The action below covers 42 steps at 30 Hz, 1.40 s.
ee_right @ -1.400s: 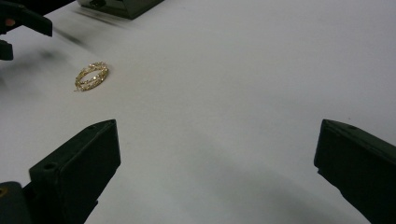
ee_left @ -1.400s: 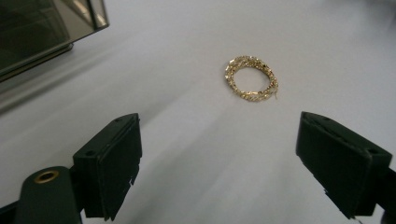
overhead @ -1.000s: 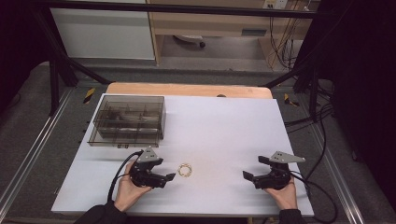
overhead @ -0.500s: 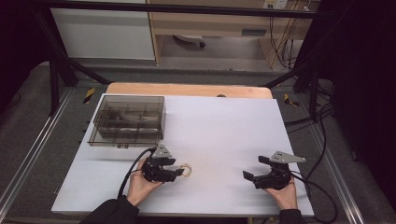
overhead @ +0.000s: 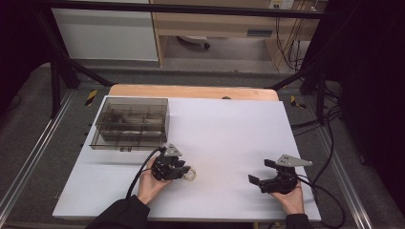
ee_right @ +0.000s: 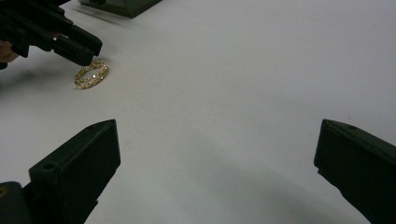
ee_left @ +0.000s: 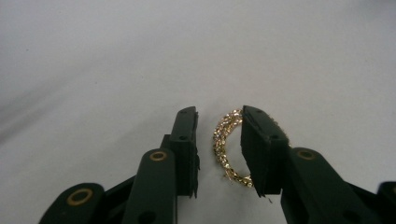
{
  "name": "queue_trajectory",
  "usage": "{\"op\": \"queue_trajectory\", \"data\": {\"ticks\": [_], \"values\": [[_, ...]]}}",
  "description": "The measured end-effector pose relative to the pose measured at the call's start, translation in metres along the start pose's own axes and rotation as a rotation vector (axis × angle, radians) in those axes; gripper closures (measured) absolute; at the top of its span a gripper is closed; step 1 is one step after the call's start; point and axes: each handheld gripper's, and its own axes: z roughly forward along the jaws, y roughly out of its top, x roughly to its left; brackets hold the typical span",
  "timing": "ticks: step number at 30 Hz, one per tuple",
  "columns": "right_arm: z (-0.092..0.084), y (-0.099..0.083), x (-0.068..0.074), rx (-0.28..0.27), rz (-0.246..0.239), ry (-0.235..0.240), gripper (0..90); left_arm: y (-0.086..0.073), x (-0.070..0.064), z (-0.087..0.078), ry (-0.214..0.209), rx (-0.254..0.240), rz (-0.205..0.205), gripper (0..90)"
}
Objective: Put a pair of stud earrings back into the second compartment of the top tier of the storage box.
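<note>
Bracelet (ee_left: 227, 147): a light, loose gold chain loop lying flat on the white table (overhead: 229, 138).
Left gripper (ee_left: 218, 140) straddles its 9 o'clock arc, jaws just closing, not yet pinching; best gripped across that strand. Right gripper (ee_right: 215, 172) gapes empty.

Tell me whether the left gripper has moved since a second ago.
Yes. The left gripper slid rightward, away from under the box, up to the bracelet, its jaws closing around it.

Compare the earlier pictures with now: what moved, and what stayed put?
The left gripper slid right across the table to the gold bracelet; its jaws have just been closing around it, one side not yet touching. The right gripper, bracelet and grey organiser box stayed put.
</note>
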Motion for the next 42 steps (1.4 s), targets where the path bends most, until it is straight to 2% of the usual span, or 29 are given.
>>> {"op": "queue_trajectory", "data": {"ticks": [10, 22, 27, 36, 42], "values": [[0.0, 0.0, 0.0, 0.0, 0.001, 0.001, 0.7, 0.0, 0.001, 0.007, 0.004, 0.001, 0.0, 75.0], [0.0, 0.0, 0.0, -0.001, 0.001, 0.001, 0.7, 0.001, 0.0, 0.009, -0.017, 0.003, -0.007, 84.2], [0.0, 0.0, 0.0, -0.001, 0.001, 0.001, 0.7, 0.001, 0.0, 0.008, -0.011, 0.007, -0.004, 84.9], [0.0, 0.0, 0.0, -0.001, 0.001, 0.001, 0.7, 0.002, 0.001, -0.001, -0.016, -0.026, -0.029, 85.5], [0.0, 0.0, 0.0, 0.0, 0.001, 0.001, 0.7, 0.001, -0.002, -0.008, -0.015, -0.029, -0.023, 85.5]]}}
